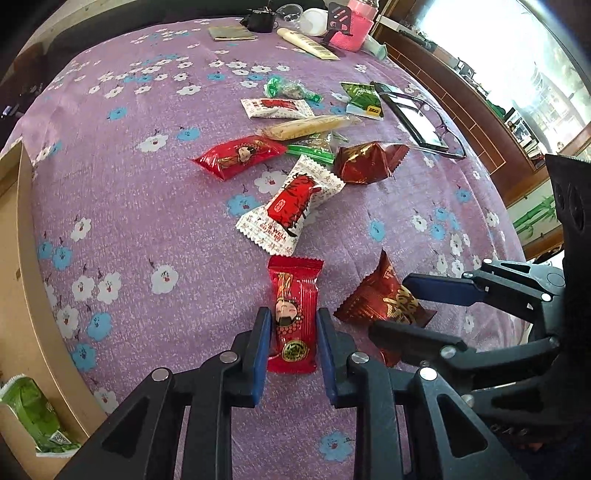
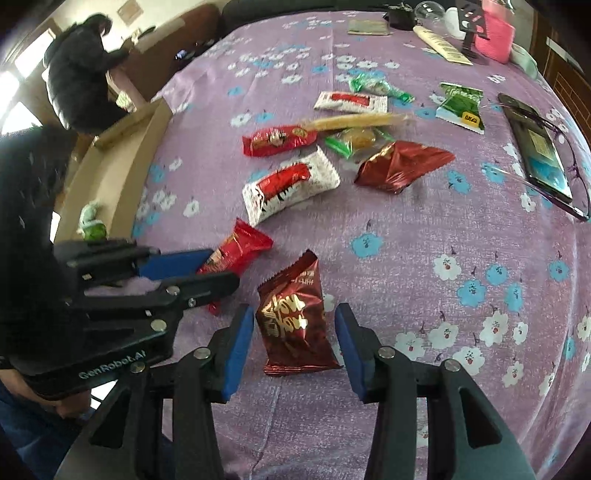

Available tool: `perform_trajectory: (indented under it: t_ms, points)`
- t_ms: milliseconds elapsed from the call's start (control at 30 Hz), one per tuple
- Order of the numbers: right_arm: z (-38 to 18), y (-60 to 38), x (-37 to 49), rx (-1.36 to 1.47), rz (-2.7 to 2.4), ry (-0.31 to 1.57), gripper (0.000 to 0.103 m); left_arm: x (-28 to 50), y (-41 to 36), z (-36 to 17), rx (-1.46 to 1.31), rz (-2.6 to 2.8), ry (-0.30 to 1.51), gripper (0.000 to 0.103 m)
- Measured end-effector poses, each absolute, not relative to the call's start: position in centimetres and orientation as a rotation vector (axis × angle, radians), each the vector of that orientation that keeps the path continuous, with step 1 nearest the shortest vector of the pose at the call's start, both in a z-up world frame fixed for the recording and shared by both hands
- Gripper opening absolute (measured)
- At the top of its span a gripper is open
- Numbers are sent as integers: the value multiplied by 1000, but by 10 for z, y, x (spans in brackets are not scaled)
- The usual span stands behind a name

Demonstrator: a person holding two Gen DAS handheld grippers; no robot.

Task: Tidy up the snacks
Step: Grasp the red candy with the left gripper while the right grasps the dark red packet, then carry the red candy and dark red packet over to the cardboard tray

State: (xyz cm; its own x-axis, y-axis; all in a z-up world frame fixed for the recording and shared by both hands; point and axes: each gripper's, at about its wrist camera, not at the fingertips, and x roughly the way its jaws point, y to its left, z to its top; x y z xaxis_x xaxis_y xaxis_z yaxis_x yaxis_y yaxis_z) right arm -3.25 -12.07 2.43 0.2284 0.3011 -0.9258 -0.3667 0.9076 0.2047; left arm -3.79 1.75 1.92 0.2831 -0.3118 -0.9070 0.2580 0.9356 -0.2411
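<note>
My left gripper (image 1: 292, 318) is open, its blue pads on either side of a bright red snack packet (image 1: 293, 314) lying on the purple flowered cloth; it also shows in the right wrist view (image 2: 212, 264). My right gripper (image 2: 294, 314) is open around a dark red foil packet (image 2: 291, 317), which also shows in the left wrist view (image 1: 380, 299). Further back lie a white-and-red packet (image 1: 291, 206), another red packet (image 1: 236, 155), another dark red foil packet (image 1: 365, 162), green packets and a long yellow bar (image 1: 310, 125).
A cardboard box (image 1: 22, 258) stands at the table's left edge with a green packet (image 1: 33, 417) inside. A phone with glasses (image 1: 417, 118) lies at the right. A pink container (image 1: 354, 26), a tube and cups stand at the back. A person in black (image 2: 81, 74) is beyond the table.
</note>
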Motion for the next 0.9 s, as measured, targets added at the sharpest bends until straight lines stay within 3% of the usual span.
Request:
perform_trajectory:
  t_ms: [200, 400, 900]
  points:
    - [24, -138, -26, -17, 418, 1261, 31, -37, 6, 19, 43, -365, 1202, 25]
    - [25, -153, -22, 21, 382, 1260, 31, -38, 6, 19, 55, -357, 1188, 21]
    - [20, -150, -25, 25, 380, 1267, 31, -44, 2, 18, 90, -327, 1145, 22]
